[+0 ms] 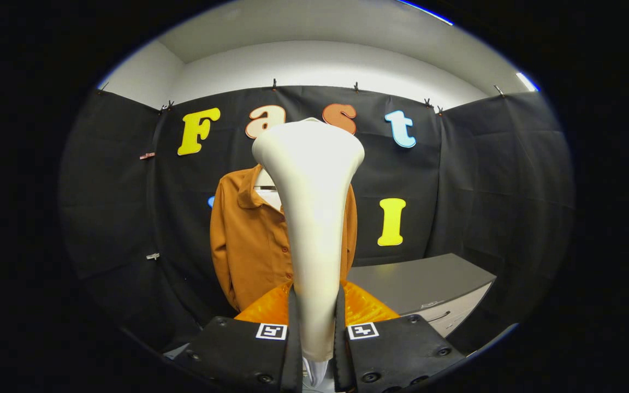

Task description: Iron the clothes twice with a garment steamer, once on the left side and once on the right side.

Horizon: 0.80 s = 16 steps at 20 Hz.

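Observation:
A white garment steamer (312, 218) stands upright between my fingers, its handle clamped by both and its wide head rising above them. My gripper (315, 322) is shut on that handle. Beyond the steamer hangs an orange-brown button-up shirt (249, 240) on a hanger against the black cloth wall. The steamer's body covers the shirt's middle and right half; the left front, collar and several buttons show. The steamer head is held away from the fabric, some distance in front of it.
A grey cabinet (429, 286) with a drawer handle stands to the right of the shirt, low against the wall. Black cloth walls close in the booth on the left, back and right.

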Available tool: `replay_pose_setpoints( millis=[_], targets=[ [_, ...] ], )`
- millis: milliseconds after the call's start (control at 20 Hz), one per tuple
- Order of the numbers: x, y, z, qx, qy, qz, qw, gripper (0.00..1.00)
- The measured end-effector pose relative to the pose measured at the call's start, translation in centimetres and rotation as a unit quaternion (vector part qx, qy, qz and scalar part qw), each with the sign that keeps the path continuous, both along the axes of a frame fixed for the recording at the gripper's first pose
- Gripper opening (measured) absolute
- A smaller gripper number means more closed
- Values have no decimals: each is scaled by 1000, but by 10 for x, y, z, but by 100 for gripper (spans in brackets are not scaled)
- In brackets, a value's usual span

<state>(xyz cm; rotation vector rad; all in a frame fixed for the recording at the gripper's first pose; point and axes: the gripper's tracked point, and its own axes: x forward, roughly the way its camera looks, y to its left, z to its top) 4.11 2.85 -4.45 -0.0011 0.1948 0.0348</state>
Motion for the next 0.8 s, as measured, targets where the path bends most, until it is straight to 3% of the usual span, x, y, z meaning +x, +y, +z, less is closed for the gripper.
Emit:
replay_pose_setpoints(
  millis=[800],
  targets=[
    [22,10,-11,-8,0,5,1000,26]
  ],
)
